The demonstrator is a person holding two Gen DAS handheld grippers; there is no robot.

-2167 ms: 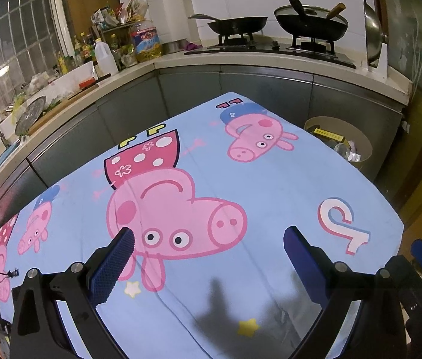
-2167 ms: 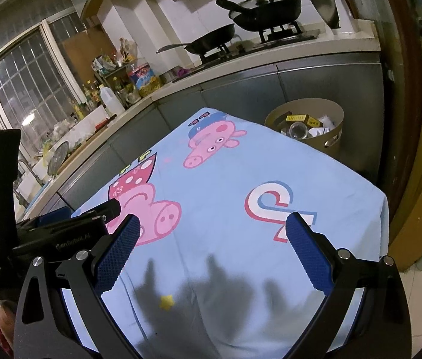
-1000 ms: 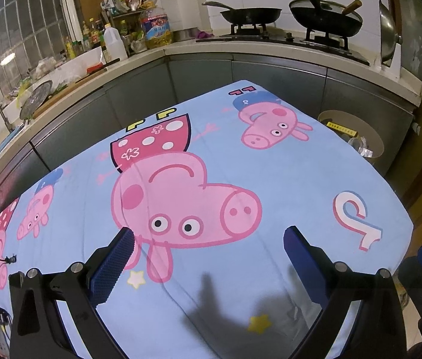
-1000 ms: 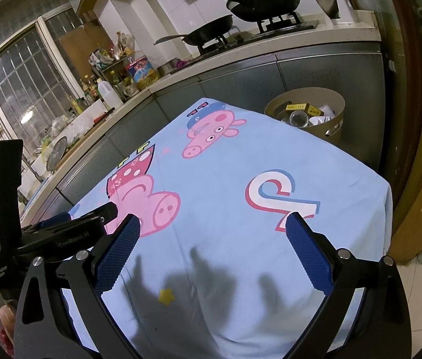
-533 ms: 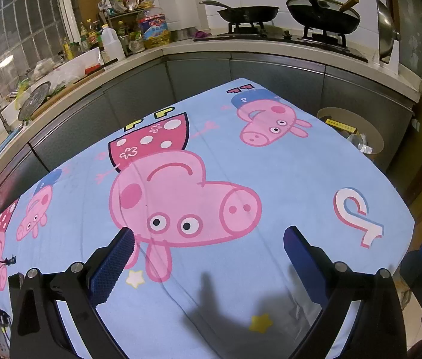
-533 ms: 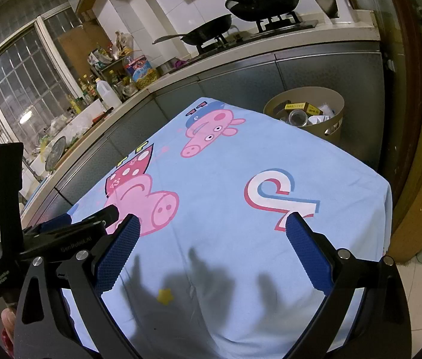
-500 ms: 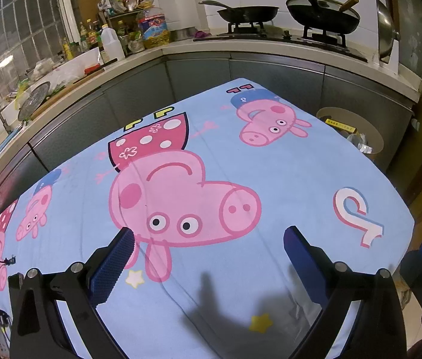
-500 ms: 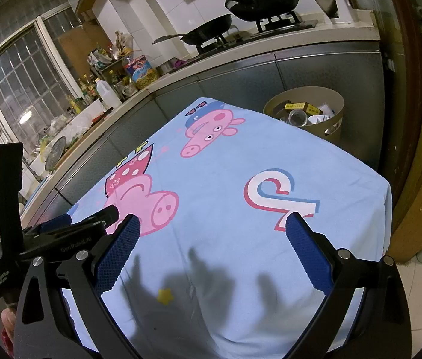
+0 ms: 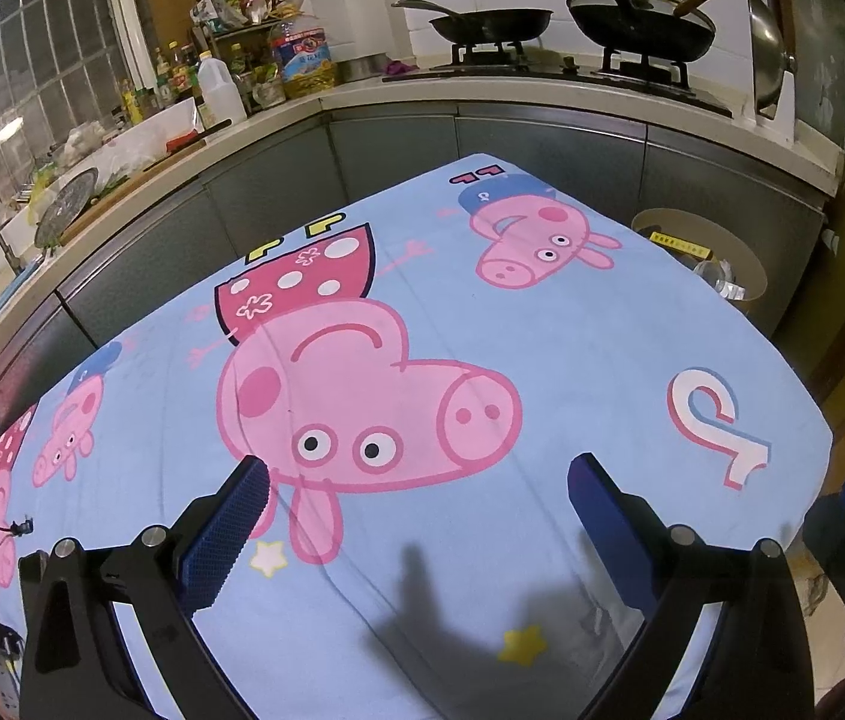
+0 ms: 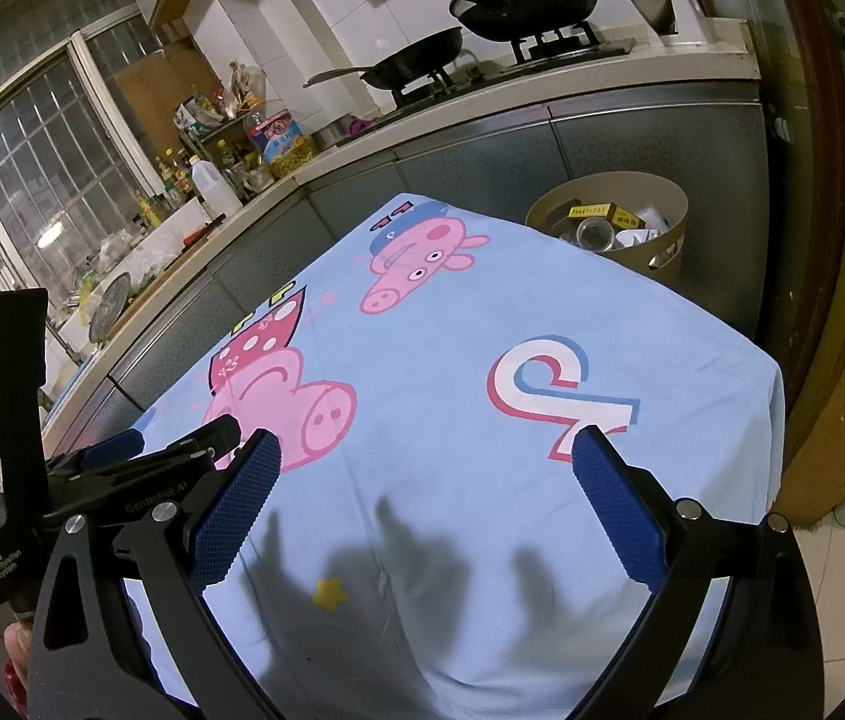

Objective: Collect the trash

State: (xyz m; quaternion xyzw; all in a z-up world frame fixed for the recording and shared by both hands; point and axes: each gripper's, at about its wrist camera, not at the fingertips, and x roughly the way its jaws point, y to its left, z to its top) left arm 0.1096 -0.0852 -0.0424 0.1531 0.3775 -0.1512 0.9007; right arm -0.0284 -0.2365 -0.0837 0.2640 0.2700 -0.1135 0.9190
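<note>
Two claws, left claw (image 9: 416, 486) and right claw (image 10: 422, 462) both spread and empty, one cartoon-pig tablecloth (image 10: 452, 360) over bench, one trash bin (image 10: 671, 252) holding rubbish, two pans (image 9: 488, 21) on stove

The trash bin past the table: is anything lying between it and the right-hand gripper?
Only bare cartoon-pig cloth lies between the open right gripper and the trash bin, which stands beyond the table's far edge. The right wrist view shows this best.

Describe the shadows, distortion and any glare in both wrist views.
Left wrist view: strong fisheye bend curves the counter edge; a dark shadow falls on the tablecloth between the open left gripper; dim, warm light. Right wrist view: finger-like shadows cross the cloth before the open right gripper; the window shows a bright glare spot; black vignette rings both.
</note>
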